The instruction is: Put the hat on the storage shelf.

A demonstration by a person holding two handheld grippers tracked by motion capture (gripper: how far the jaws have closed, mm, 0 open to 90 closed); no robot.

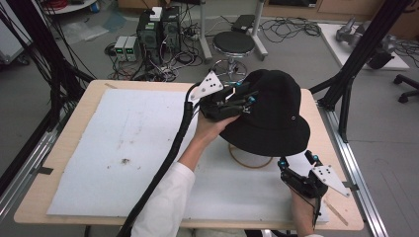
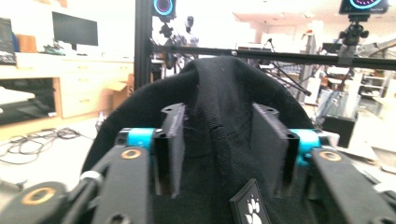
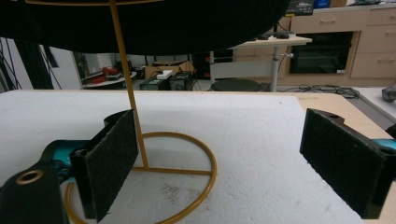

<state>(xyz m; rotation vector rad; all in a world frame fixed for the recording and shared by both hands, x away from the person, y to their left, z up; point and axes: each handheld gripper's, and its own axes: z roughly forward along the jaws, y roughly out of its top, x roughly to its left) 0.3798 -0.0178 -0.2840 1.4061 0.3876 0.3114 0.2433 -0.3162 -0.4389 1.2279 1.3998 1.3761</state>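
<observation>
A black bucket hat sits on top of a thin gold wire stand at the right of the table. My left gripper is at the left side of the hat's crown. In the left gripper view its jaws stand apart around a raised fold of the hat, and the pads do not press on it. Near the front right edge my right gripper is open and points at the stand. The right gripper view shows the stand's ring base and upright rod between the wide-open gripper's pads, under the hat's brim.
A white foam sheet covers most of the wooden table. A black frame post rises just off the table's right edge. Beyond the far edge are a round stool and cables with boxes on the floor.
</observation>
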